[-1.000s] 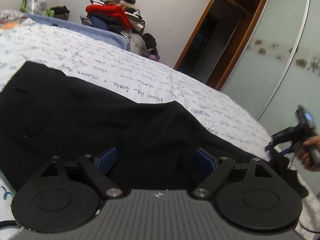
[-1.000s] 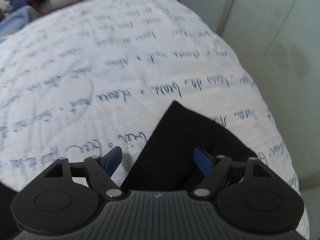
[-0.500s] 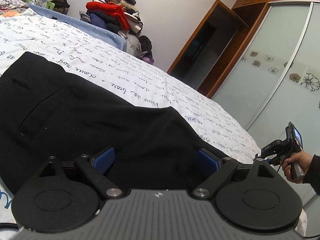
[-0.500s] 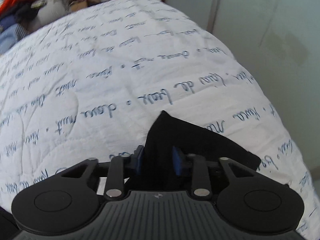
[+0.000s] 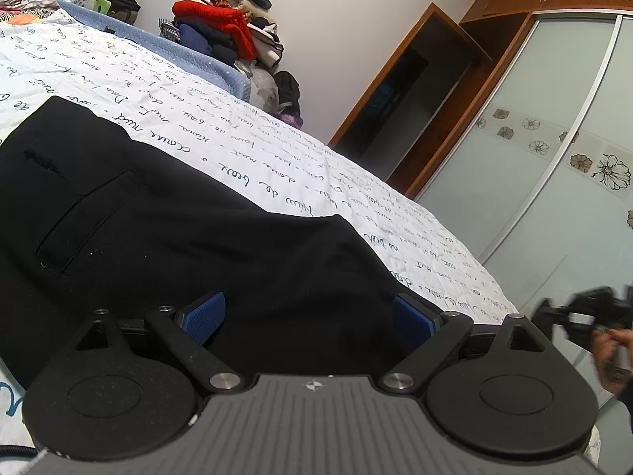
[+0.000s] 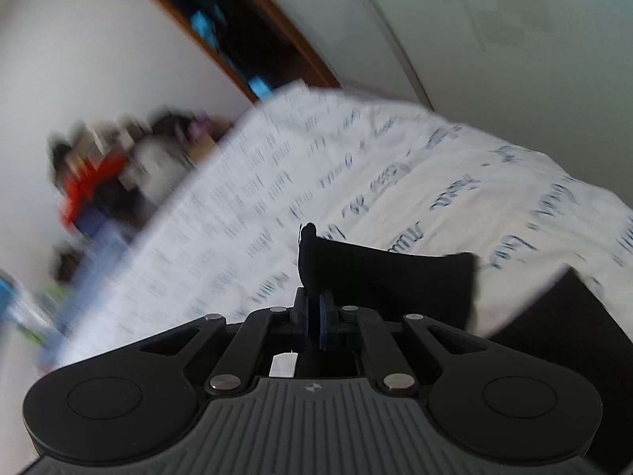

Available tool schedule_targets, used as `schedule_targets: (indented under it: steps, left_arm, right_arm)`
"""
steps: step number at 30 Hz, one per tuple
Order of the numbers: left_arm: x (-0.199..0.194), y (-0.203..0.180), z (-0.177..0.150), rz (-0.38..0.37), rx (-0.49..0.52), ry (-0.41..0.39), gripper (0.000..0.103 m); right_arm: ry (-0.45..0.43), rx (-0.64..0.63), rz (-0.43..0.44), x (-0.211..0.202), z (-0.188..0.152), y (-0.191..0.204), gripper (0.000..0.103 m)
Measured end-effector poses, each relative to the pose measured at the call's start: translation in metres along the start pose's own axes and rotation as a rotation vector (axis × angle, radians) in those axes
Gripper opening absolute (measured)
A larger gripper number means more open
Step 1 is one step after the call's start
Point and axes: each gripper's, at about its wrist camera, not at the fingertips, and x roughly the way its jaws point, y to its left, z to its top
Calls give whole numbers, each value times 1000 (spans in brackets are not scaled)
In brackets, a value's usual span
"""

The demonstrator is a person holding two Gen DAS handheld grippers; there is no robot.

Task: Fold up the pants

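Note:
Black pants [image 5: 166, 229] lie spread on a white bedspread [image 5: 245, 150] printed with blue handwriting; a back pocket shows at the left. My left gripper [image 5: 310, 316] hovers low over the pants, open, its blue pads wide apart with only flat cloth beneath. In the right wrist view my right gripper [image 6: 314, 316] is shut on the hem end of a black pant leg [image 6: 379, 273], lifted off the bedspread [image 6: 435, 182] with the view rolled and blurred. The right gripper [image 5: 585, 312] also shows at the right edge of the left wrist view, blurred, in a person's hand [image 5: 611, 352].
A pile of clothes [image 5: 229, 27] with a red garment sits past the far side of the bed. A blue blanket [image 5: 166, 51] lines the bed's far edge. A wooden wardrobe [image 5: 427, 91] and frosted sliding doors [image 5: 561, 166] with flower prints stand beyond the bed's end.
My right gripper closed on the pant leg's end, lifted it and rolled sideways. The left gripper stayed open over the pants, tilting slightly.

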Motion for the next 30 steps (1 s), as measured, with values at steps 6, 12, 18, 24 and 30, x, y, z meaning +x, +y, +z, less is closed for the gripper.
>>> schedule_targets:
  steps: [6,12,18,24,30]
  left_arm:
    - [1,2,0,-7,-7,0,96]
    - [8,-3,0,8,28,22,100]
    - [1,-47,-11,210,238,-3,98]
    - [-19,-114,-29,209,550,-92,100]
    - [-17,-160,-53,132,815,-72,100]
  right_arm:
    - [-127,192,150,-102,-22,-76,4]
    - [-100,390,146,-92,-53,-168,4]
    - [12,505,285,-65,-63,-178,8]
    - [100,445,210,-40,-44,-157,8]
    - [122,402,198,-21,-42,-142,8]
